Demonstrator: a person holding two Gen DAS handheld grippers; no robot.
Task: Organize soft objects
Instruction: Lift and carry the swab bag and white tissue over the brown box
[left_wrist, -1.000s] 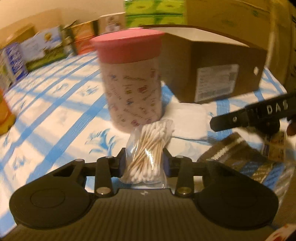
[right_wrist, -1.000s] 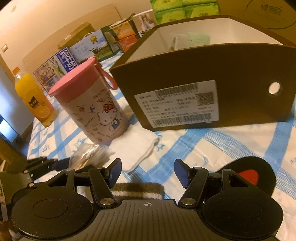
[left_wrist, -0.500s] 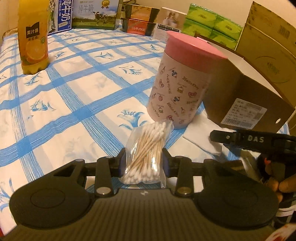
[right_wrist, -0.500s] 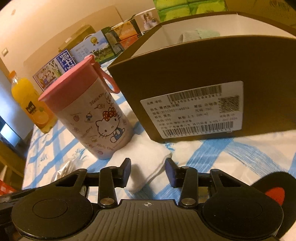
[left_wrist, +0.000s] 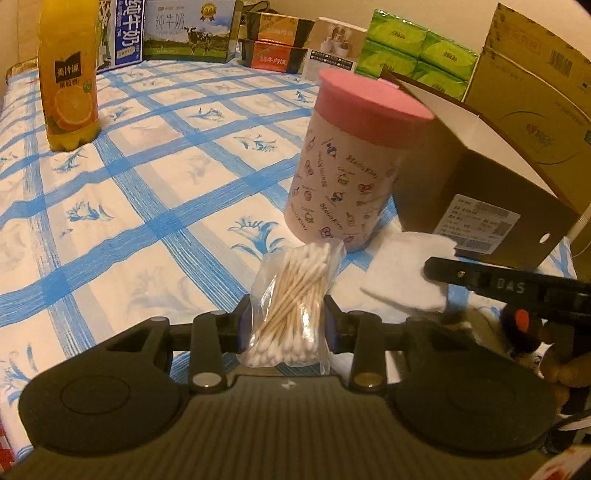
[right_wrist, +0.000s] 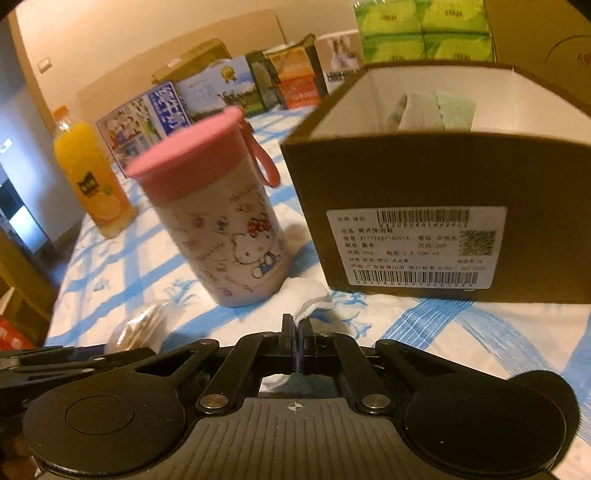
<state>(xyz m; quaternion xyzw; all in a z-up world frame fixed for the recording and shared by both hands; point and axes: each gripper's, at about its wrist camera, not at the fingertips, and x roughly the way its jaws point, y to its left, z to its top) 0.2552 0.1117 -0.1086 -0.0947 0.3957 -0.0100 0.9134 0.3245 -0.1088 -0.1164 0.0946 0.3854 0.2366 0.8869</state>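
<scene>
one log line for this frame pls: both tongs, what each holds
left tongs: shut on cotton swab bag | right tongs: shut on white cloth | brown box: open

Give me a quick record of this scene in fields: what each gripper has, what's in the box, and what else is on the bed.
left gripper: shut on bag of cotton swabs
right gripper: shut on white cloth
brown box: open, pale green folded item inside
pink-lidded cup: upright, beside the box
orange juice bottle: upright, far left
surface: blue checked sheet
</scene>
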